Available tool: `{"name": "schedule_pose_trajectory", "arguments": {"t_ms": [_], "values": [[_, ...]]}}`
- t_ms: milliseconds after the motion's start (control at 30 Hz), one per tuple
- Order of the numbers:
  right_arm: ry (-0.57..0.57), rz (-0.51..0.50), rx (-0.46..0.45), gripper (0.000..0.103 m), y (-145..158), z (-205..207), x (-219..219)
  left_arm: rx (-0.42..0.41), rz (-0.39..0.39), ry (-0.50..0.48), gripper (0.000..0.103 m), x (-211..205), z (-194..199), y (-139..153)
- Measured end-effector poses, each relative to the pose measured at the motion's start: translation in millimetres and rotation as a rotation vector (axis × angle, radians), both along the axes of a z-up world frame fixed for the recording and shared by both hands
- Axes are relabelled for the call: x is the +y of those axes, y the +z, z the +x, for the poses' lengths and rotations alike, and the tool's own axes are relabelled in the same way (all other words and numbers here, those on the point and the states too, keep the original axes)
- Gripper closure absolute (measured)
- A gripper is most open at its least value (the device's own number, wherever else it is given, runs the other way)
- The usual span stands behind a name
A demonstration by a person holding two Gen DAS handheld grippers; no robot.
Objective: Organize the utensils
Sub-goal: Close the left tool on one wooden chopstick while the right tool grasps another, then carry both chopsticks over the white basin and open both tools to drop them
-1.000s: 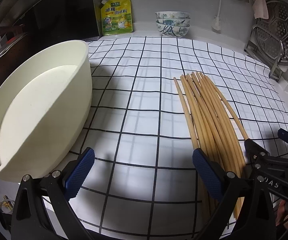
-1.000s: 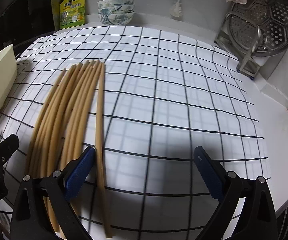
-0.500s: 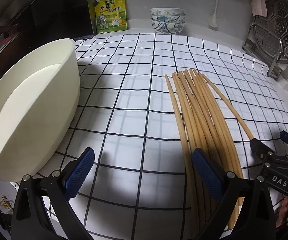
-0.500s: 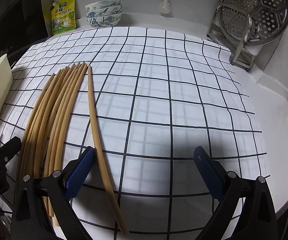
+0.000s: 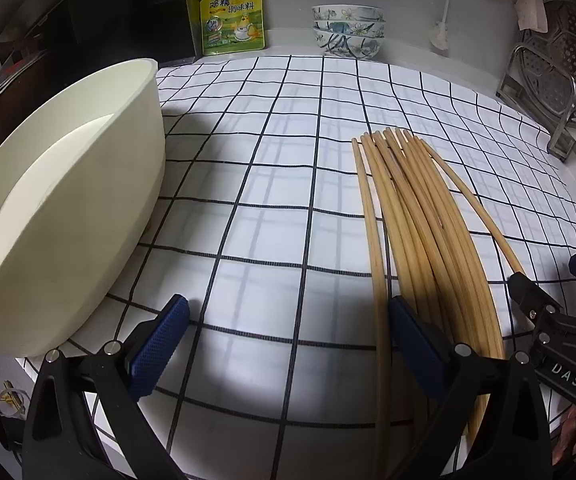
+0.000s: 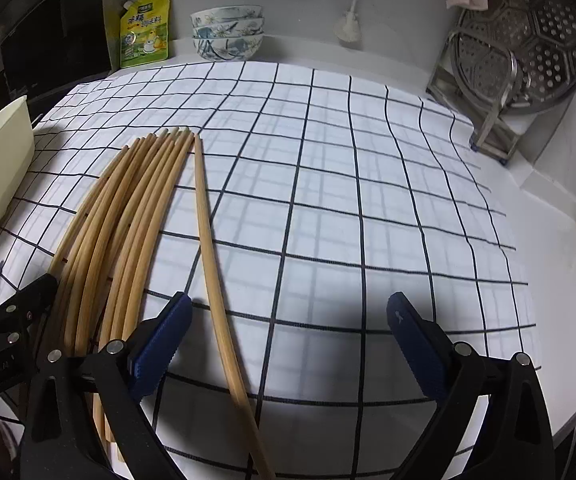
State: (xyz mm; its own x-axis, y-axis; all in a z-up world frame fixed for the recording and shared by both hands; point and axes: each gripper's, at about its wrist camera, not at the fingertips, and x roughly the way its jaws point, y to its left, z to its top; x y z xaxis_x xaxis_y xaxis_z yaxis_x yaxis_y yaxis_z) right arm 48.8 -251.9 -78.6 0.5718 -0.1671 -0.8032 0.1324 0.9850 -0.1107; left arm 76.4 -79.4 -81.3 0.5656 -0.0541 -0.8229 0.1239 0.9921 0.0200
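L gripper (image 5: 288, 344): we held fingers spread over checked cloth (image 5: 271, 184) | R gripper (image 6: 290, 338): spread, astride one chopstick (image 6: 211, 272) | chopstick bundle (image 5: 420, 216) beside cream tub (image 5: 67, 216).

1. Long tan bamboo chopsticks (image 5: 420, 216) are lying flat in a fanned bundle on the checked cloth, tips pointing away.
2. One single chopstick (image 6: 211, 256) is lying slightly apart, beside the bundle's right edge.
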Motion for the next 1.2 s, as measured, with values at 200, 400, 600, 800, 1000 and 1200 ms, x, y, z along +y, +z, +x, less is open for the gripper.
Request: {"name": "schedule_pose_trajectory", "arguments": {"t_ms": [200, 400, 600, 800, 1000, 1200], "values": [[0.033, 0.04, -0.026, 0.04, 1, -1, 4, -0.028, -0.018, -0.018, 0.027, -4, -3, 3], [0.106, 0.072, -0.036, 0.081, 2, -3, 18, -0.042, -0.023, -0.055, 0.067, -10, -8, 7], [0.11, 0.098, -0.032, 0.097, 3, -5, 19, -0.009, -0.042, -0.07, 0.096, -8, -8, 9], [0.085, 0.182, -0.082, 0.097, 17, -12, 10, -0.028, -0.053, -0.077, 0.096, -2, -16, 24], [0.075, 0.205, -0.149, 0.097, 44, -22, 14, -0.091, -0.066, -0.093, 0.096, 4, -25, 55], [0.074, 0.238, -0.23, 0.097, 76, -34, 28, -0.163, -0.108, -0.105, 0.096, 28, -35, 92]]}}
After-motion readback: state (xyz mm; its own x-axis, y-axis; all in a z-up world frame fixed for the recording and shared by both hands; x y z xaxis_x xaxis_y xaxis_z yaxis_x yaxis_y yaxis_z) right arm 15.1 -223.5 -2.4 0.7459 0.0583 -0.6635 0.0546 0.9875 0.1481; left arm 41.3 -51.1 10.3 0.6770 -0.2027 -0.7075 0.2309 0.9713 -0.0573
